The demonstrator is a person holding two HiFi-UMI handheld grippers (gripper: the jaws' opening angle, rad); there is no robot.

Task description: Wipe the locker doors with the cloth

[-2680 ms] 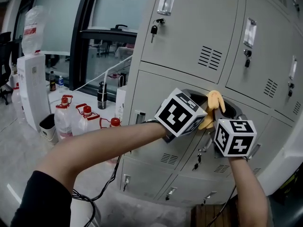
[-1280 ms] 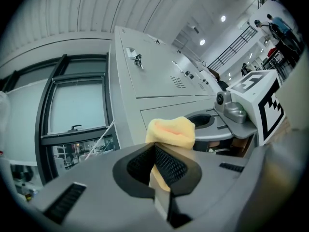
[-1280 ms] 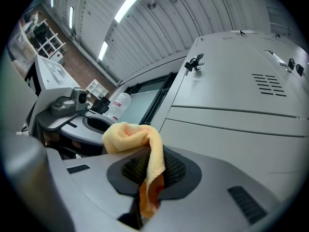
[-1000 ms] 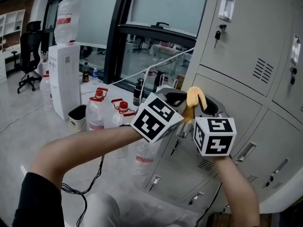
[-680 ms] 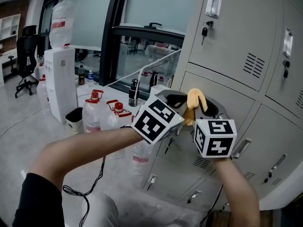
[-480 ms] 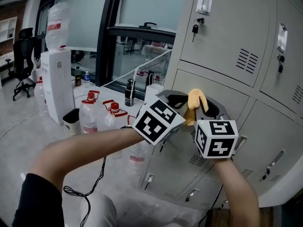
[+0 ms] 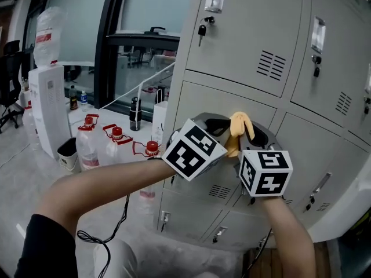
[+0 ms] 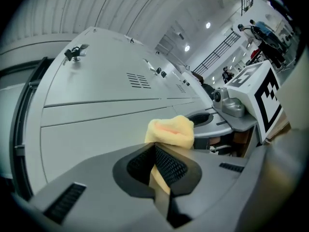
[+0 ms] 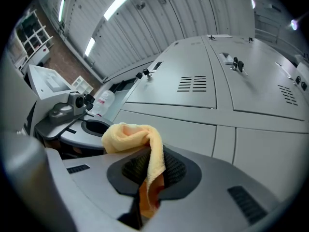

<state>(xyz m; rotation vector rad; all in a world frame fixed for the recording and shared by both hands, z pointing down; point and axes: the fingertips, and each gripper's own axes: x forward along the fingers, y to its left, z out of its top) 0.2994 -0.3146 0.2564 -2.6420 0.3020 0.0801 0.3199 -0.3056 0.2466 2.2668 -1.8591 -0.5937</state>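
Observation:
A yellow cloth [image 7: 237, 130] is bunched between my two grippers, just in front of the grey locker doors [image 7: 249, 45]. My left gripper [image 7: 219, 126] is shut on one end of the cloth [image 8: 170, 130], which sticks up past its closed jaws. From the other side, my right gripper [image 7: 255, 136] is shut on the cloth [image 9: 135, 134], and a fold drapes down over its pads. The two grippers sit close together at the height of the middle locker door [image 7: 203, 103]. In the left gripper view, the left gripper [image 8: 157, 151] points along the door faces; the right gripper [image 9: 152, 166] does the same.
A key [image 7: 201, 30] hangs from the top door's lock. To the left stand a water dispenser [image 7: 49, 114], several water jugs [image 7: 87, 146], a small bin [image 7: 66, 153] and a dark bottle [image 7: 134, 113] by a glass partition. A cable [image 7: 110, 236] lies on the floor.
Both grippers have kept their hold on the cloth and stayed together. The head view has swung back to the right, so the lockers fill more of it than a second ago.

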